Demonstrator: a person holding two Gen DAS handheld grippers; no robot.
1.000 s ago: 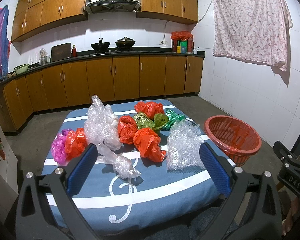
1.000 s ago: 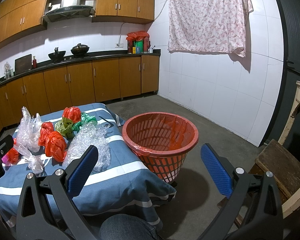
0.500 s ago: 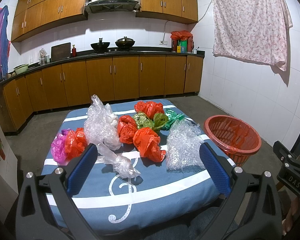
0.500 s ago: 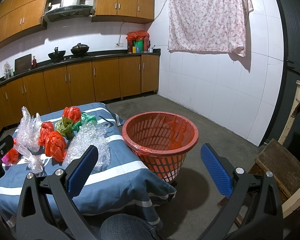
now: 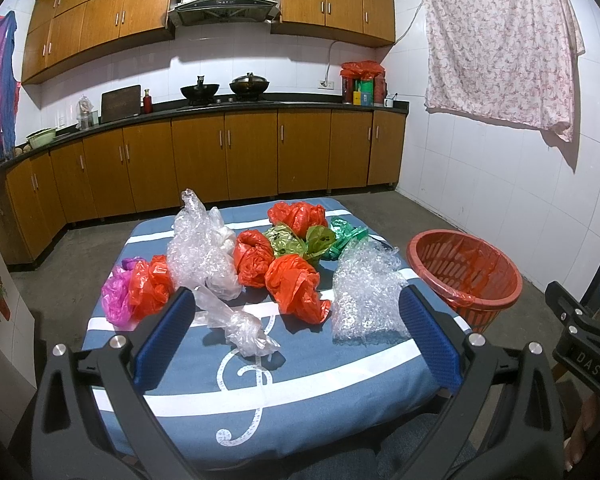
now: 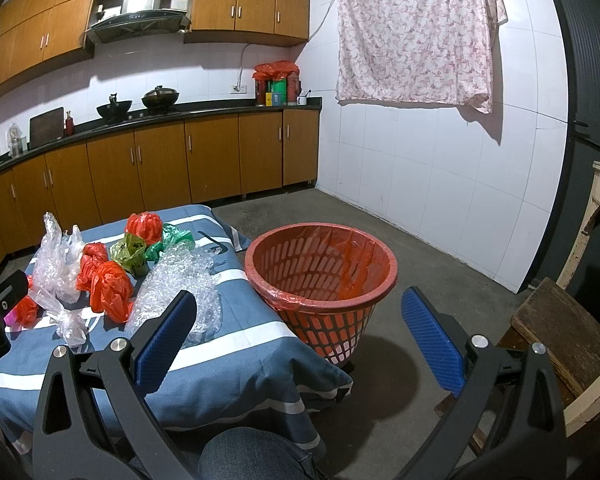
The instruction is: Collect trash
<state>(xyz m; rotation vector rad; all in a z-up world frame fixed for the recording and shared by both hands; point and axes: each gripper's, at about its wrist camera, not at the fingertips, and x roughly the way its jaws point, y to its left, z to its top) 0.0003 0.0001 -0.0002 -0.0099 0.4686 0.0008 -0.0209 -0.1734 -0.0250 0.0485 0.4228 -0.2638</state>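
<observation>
Crumpled plastic bags lie on a blue striped table cover (image 5: 308, 380): a red bag (image 5: 296, 288), clear bubble wrap (image 5: 364, 292), a clear bag (image 5: 236, 324), a tall clear bag (image 5: 200, 252), a pink bag (image 5: 116, 296), green bags (image 5: 300, 240). A red lined basket (image 5: 464, 276) stands on the floor right of the table; it also shows in the right wrist view (image 6: 320, 280). My left gripper (image 5: 296, 336) is open and empty, short of the bags. My right gripper (image 6: 300, 336) is open and empty, in front of the basket, with the bubble wrap (image 6: 180, 284) to its left.
Kitchen cabinets (image 5: 220, 160) line the back wall, with woks on the counter. A cloth (image 6: 416, 36) hangs on the white tiled wall. A wooden stool (image 6: 560, 328) stands at the right. My knee (image 6: 256, 456) is below the table edge.
</observation>
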